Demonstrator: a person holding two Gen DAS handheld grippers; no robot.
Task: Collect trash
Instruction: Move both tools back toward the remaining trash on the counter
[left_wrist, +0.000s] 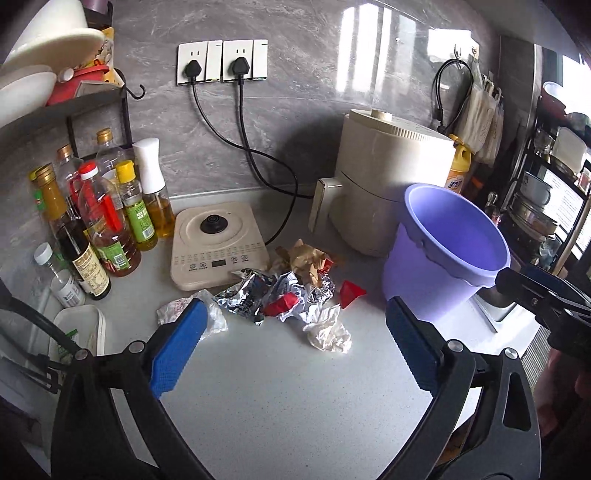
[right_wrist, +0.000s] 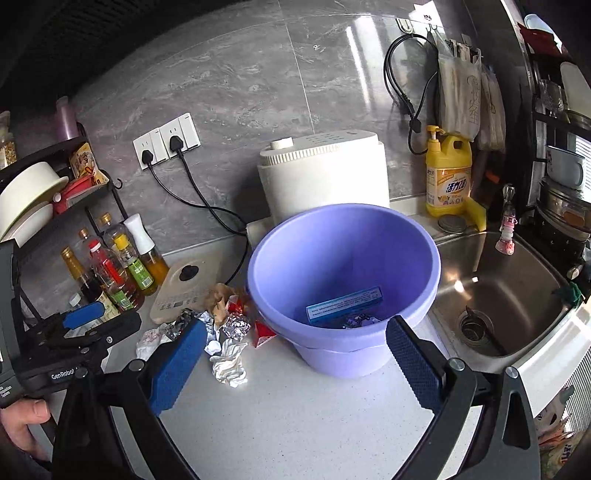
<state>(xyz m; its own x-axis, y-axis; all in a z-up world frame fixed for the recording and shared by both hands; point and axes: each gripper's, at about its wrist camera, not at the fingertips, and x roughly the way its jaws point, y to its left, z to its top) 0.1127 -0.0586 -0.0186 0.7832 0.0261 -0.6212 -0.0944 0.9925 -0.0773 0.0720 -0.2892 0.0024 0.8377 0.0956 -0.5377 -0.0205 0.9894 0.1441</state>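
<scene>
Your heap of crumpled foil, paper and red wrappers (left_wrist: 284, 291) lies on the speckled pale-grey countertop (left_wrist: 280, 391), just left of the lilac plastic bucket (right_wrist: 343, 266), which holds a blue carton (right_wrist: 343, 304). Both your left gripper (left_wrist: 295, 332) and right gripper (right_wrist: 295, 350) hover empty, jaws spread. A steel sink (right_wrist: 509, 295) sits right of the bucket.

Grey marbled wall tiles (left_wrist: 314, 110) straight ahead of the fingers, glossy with window glare (brightest toward the upper right). Pale speckled countertop (left_wrist: 280, 398) beneath the fingers; steel sink (right_wrist: 517, 295) off beyond the right finger. Black shelving rack (left_wrist: 96, 99) past the left finger.
</scene>
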